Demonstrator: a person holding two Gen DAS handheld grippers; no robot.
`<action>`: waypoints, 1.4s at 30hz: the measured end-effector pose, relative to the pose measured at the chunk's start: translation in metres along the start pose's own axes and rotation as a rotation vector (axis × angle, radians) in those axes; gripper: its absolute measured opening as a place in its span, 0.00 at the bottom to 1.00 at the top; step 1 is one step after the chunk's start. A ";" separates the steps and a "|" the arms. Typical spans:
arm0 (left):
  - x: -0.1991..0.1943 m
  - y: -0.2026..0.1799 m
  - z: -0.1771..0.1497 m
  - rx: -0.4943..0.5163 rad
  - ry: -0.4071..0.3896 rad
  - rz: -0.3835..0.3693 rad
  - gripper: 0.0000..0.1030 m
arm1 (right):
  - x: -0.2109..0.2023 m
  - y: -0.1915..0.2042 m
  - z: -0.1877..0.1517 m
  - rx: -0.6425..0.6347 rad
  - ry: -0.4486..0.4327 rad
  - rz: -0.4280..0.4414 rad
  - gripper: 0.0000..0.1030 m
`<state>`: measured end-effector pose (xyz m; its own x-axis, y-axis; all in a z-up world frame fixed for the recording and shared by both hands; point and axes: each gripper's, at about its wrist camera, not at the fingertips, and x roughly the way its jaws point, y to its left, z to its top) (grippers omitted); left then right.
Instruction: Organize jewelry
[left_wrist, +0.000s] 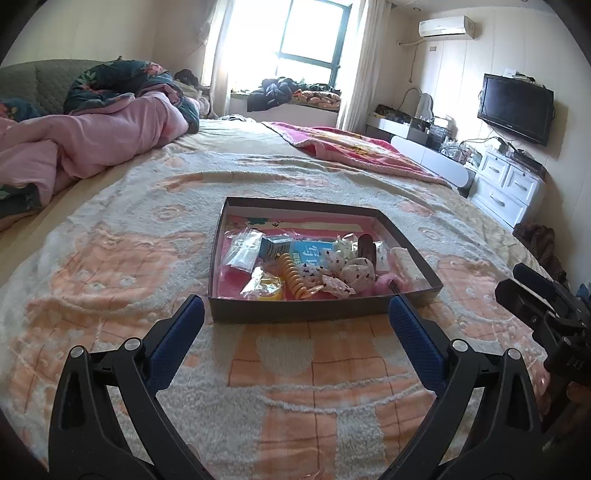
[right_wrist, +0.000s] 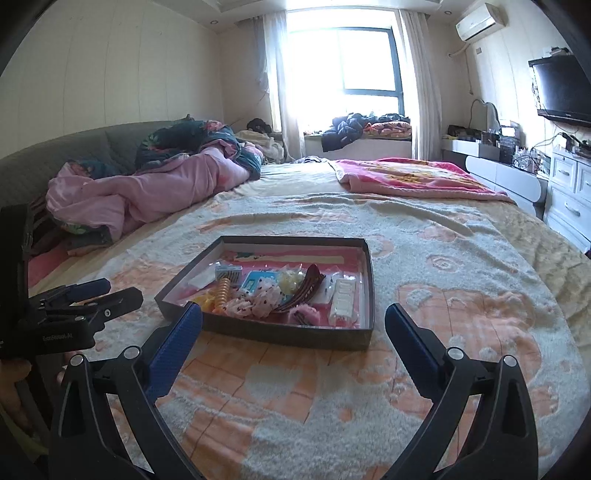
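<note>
My left tongs (left_wrist: 295, 308) and right tongs (right_wrist: 293, 317) gape wide and empty just short of the tray (left_wrist: 218, 240) on the blanket (left_wrist: 110, 258), its jumbled hair-ties and packets (left_wrist: 243, 251) hard to distinguish.

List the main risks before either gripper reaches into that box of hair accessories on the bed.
1. The box sits on a soft, plush blanket, so pressing on it may tip or shift it.
2. The items are heaped together: the orange spiral tie touches the polka-dot scrunchie, so a grasp may drag both.
3. The left gripper and right gripper, both open, hover near the box's front wall; a finger could catch it.
</note>
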<state>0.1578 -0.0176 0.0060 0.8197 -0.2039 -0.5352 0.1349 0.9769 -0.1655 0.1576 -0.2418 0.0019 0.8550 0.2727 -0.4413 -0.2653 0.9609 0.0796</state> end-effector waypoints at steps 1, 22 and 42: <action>-0.002 0.000 -0.001 0.001 -0.003 0.002 0.89 | -0.002 0.000 -0.002 0.002 -0.001 -0.003 0.94; -0.041 -0.005 -0.046 0.026 -0.042 0.069 0.89 | -0.045 0.012 -0.060 0.007 -0.110 -0.107 0.94; -0.024 -0.014 -0.059 0.049 -0.072 0.061 0.89 | -0.022 0.009 -0.077 0.034 -0.087 -0.104 0.94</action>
<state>0.1041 -0.0300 -0.0276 0.8649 -0.1407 -0.4818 0.1094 0.9897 -0.0927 0.1020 -0.2435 -0.0561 0.9131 0.1729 -0.3692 -0.1589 0.9849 0.0683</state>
